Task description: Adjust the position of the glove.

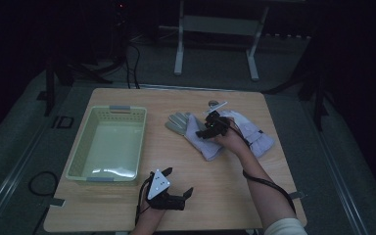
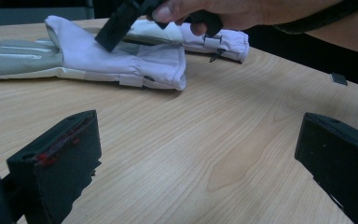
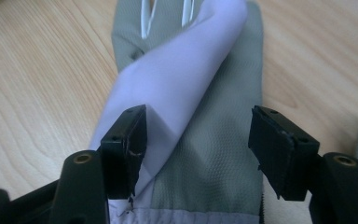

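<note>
Table: I see a light wooden top point(image 1: 225, 191) in a dim room, with my two hand-held grippers working over it.
Basket: pale green plastic basket point(image 1: 108, 143) on the left half of the table, nothing visible inside it.
Near glove: a grey-and-lilac glove point(image 1: 191, 128) lies flat right of the basket, grey fingers toward the basket. In my right gripper view its lilac layer point(image 3: 186, 79) is folded over the grey mesh side.
Far glove: a second glove point(image 1: 254, 134) lies just beyond the first, partly under my right hand; its cuff with a small tab shows in the left gripper view point(image 2: 223, 42).
Right gripper: the right gripper point(image 1: 209, 128) sits low over the near glove, jaws spread, one at the edge of the lilac fold and the other on the far side of the grey panel. Nothing pinched between them. My right hand point(image 1: 232, 139) wraps the handle.
Left gripper: the left gripper point(image 1: 183, 196) rests near the front edge of the table, well apart from the gloves, jaws wide apart with bare wood between them point(image 2: 200, 158).
</note>
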`<state>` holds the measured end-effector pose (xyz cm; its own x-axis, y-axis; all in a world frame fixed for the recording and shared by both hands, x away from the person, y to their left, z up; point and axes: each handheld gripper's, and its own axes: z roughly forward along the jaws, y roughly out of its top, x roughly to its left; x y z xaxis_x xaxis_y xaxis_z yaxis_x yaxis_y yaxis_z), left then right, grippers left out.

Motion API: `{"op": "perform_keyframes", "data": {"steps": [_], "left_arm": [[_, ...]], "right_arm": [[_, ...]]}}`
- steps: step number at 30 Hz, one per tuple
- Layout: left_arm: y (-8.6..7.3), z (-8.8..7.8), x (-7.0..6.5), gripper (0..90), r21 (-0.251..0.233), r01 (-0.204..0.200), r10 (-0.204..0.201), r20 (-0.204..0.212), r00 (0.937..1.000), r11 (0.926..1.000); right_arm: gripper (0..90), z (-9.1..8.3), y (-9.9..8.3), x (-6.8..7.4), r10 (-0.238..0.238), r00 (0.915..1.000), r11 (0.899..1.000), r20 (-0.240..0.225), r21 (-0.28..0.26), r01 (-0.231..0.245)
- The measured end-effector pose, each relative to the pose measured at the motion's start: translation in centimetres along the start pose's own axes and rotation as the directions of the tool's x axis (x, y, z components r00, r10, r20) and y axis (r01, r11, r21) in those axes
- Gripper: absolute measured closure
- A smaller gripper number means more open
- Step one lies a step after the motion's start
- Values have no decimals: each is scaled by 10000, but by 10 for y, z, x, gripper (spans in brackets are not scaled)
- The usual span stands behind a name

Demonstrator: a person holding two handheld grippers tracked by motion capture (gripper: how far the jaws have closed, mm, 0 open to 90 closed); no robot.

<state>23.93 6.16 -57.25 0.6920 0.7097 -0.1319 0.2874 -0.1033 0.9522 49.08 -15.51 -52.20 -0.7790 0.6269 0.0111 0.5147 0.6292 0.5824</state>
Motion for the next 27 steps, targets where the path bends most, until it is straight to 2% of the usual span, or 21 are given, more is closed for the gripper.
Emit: {"op": "perform_keyframes", "data": {"steps": [3,7,8,9,10,13,16,18,20,23,25,26,27], "left_arm": [[0,0,0,7,16,0,0,3,10000,10000],[0,0,0,7,20,10,-10,4,10000,10000],[0,0,0,7,27,2,-2,-7,10000,10000],[0,0,0,7,25,-6,6,-8,10000,10000],[0,0,0,7,31,-29,29,-18,10000,10000],[0,0,0,7,51,-39,39,-34,10000,10000],[0,0,0,7,73,-38,38,-44,10000,10000],[0,0,0,7,73,-39,39,-52,10000,10000],[0,0,0,7,82,-39,39,-50,10000,10000],[0,0,0,7,79,1,0,-57,10000,10000],[0,0,0,7,76,-2,2,-63,10000,10000],[0,0,0,7,76,-37,38,-70,10000,10000],[0,0,0,7,65,-41,42,-74,10000,10000]], "right_arm": [[350,12,-2,-1,139,9999,9994,-4,331,-139],[378,14,-4,-3,240,9996,9993,-125,292,-236],[401,14,-5,-4,267,9993,9993,-251,264,-260],[471,14,-7,-5,342,9986,9992,-396,244,-332],[505,13,-6,-5,356,9983,9991,-470,253,-344],[591,12,-5,-3,333,9980,9989,-536,357,-314],[696,11,-2,-1,396,9980,9979,-490,535,-370],[793,9,-1,0,533,9982,9967,-290,633,-514],[805,8,-1,1,580,9979,9964,-299,640,-560],[847,2,-4,4,1297,9915,9914,-139,180,-1294],[852,0,-4,5,1422,9898,9898,-119,37,-1422],[861,-8,-6,10,1840,9829,9819,-86,-451,-1842],[861,-8,-6,10,1840,9829,9819,-86,-451,-1842]]}}
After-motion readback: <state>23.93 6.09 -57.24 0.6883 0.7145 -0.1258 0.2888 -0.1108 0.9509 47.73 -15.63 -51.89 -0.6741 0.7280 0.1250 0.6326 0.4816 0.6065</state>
